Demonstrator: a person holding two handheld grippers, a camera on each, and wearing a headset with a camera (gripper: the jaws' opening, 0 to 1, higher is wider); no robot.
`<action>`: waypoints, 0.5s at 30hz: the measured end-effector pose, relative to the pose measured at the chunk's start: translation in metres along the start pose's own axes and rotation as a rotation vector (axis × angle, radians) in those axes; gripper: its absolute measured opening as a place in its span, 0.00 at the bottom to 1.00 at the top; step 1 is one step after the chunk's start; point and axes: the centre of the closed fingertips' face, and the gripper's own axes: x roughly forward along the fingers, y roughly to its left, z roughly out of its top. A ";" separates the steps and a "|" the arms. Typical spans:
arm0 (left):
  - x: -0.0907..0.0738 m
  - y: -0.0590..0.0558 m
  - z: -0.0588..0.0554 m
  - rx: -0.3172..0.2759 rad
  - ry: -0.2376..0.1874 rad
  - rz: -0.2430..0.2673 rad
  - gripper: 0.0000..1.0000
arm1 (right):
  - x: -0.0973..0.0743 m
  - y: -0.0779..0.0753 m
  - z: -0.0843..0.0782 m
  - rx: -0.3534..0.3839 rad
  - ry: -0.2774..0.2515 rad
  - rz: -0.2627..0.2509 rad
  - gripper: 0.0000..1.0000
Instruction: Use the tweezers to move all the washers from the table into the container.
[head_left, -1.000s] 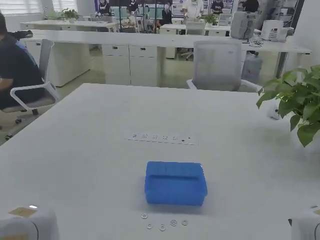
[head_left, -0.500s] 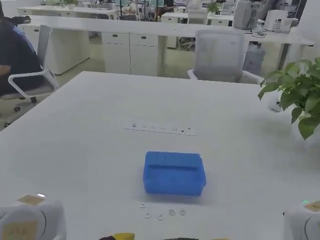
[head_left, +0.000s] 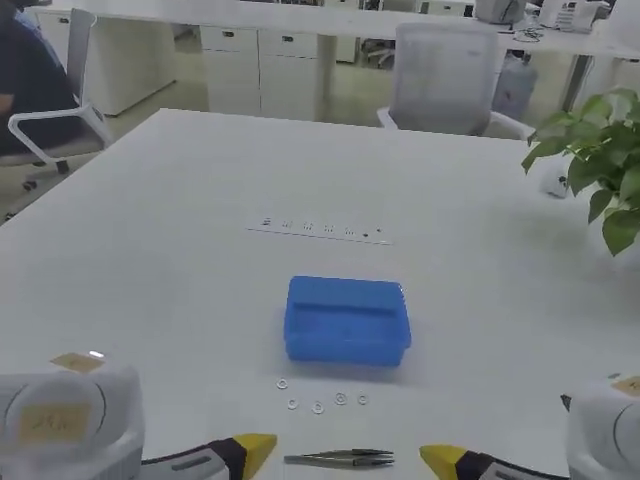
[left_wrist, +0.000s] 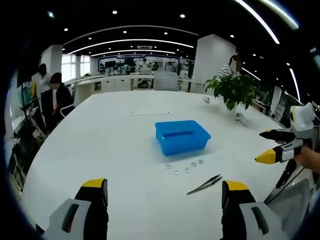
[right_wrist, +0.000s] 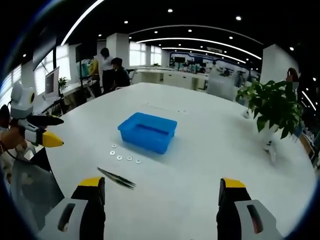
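Hovering, left claw (left_wrist: 164, 185) and right claw (right_wrist: 161, 182) spread wide (both empty), tweezers (head_left: 338, 458) lying untouched between them.

the head view's bottom edge cuts off the left gripper (head_left: 245, 452) and right gripper (head_left: 447, 461); its right edge crops the plant (head_left: 600, 160).

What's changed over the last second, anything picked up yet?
The headset camera tilted down, bringing the tweezers into the head view. Nothing grasped: left gripper and right gripper both open, empty. The blue container and washers stayed put on the table.
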 end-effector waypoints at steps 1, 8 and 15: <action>0.002 -0.001 0.000 0.000 0.003 -0.005 0.96 | 0.001 0.000 0.000 0.006 0.003 0.001 0.92; 0.017 -0.008 -0.002 0.030 0.028 -0.056 0.78 | 0.010 0.008 -0.004 0.027 0.000 0.032 0.83; 0.034 -0.029 -0.013 0.131 0.080 -0.173 0.49 | 0.011 0.010 0.001 0.029 -0.014 0.038 0.73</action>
